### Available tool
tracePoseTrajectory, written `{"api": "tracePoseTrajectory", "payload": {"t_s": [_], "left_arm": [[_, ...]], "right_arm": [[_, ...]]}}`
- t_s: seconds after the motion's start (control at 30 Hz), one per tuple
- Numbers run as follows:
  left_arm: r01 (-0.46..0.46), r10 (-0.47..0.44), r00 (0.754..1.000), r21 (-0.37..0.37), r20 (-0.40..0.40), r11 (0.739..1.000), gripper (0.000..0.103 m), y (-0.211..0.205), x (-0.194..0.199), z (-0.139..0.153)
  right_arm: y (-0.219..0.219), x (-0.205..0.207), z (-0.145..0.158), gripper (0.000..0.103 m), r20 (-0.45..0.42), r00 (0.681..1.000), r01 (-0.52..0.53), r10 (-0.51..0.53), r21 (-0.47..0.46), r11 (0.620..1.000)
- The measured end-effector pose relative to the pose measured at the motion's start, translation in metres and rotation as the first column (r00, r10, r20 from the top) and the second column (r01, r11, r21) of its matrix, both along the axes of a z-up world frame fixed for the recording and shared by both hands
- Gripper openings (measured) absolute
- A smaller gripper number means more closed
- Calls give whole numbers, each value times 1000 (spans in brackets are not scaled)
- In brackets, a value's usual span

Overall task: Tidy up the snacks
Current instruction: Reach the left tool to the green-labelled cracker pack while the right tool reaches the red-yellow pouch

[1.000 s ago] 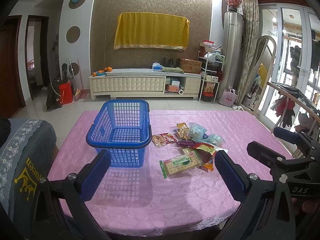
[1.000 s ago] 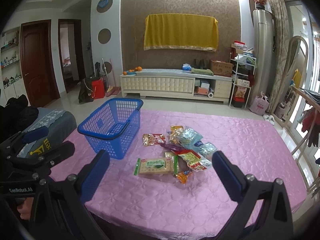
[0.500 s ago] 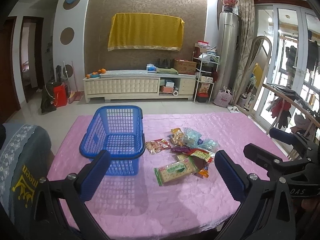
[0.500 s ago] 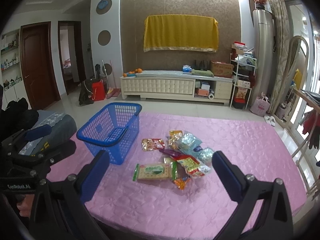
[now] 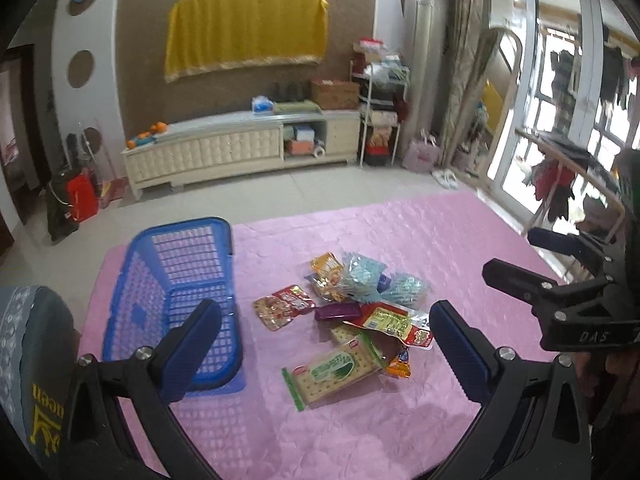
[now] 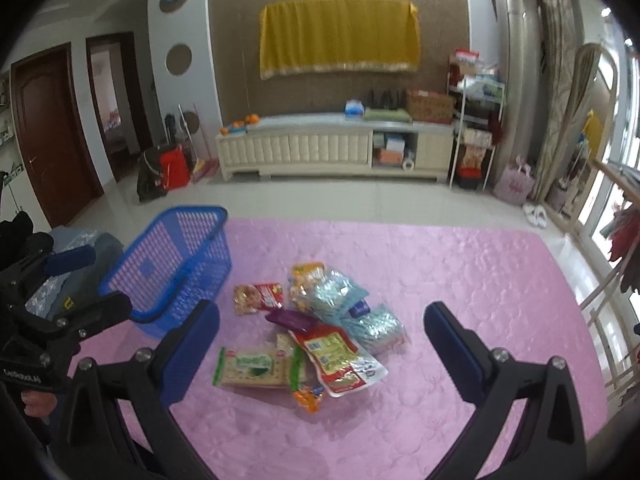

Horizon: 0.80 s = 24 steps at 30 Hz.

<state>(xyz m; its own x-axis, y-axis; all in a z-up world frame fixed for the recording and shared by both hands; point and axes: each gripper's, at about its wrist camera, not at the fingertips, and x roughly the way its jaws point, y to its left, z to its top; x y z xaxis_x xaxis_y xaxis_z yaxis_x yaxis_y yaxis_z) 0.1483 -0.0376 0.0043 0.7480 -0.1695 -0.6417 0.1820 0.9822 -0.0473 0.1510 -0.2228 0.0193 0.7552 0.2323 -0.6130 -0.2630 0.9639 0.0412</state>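
Note:
An empty blue plastic basket (image 5: 176, 300) (image 6: 172, 268) stands on the left of the pink-covered table (image 5: 420, 232) (image 6: 460, 280). To its right lies a pile of snacks: a green-labelled cracker pack (image 5: 336, 372) (image 6: 256, 368) nearest me, a purple pack (image 5: 338, 312) (image 6: 292, 319), a red and yellow pouch (image 5: 392, 322) (image 6: 340, 360), light blue bags (image 5: 368, 276) (image 6: 340, 300) and a small red packet (image 5: 282, 306) (image 6: 258, 298). My left gripper (image 5: 323, 306) (image 6: 92, 284) hovers open above the near table edge. My right gripper (image 6: 320, 308) (image 5: 520, 260) is open too, holding nothing.
A chair back with a grey cover (image 5: 28, 360) stands at the table's left near corner. Beyond the table are tiled floor and a long cream cabinet (image 5: 240, 148). A clothes rack (image 5: 580, 184) stands by the window on the right.
Both views have drawn in and tipped down toward the snack pile. The left view has swung right, so the basket now sits further left. Both grippers stay open; nothing on the table moved.

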Motion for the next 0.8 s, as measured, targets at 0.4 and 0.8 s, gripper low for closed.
{"api": "tracePoseTrajectory", "payload": {"t_s": [0.4, 0.8], "left_arm": [[69, -73, 971, -22, -228, 997, 103, -29, 62, -85], [96, -84, 937, 19, -340, 995, 103, -30, 84, -151]], "right_arm": [[-16, 71, -84, 103, -304, 948, -109, 99, -17, 994], [5, 113, -164, 103, -519, 843, -237, 142, -121, 964]]}}
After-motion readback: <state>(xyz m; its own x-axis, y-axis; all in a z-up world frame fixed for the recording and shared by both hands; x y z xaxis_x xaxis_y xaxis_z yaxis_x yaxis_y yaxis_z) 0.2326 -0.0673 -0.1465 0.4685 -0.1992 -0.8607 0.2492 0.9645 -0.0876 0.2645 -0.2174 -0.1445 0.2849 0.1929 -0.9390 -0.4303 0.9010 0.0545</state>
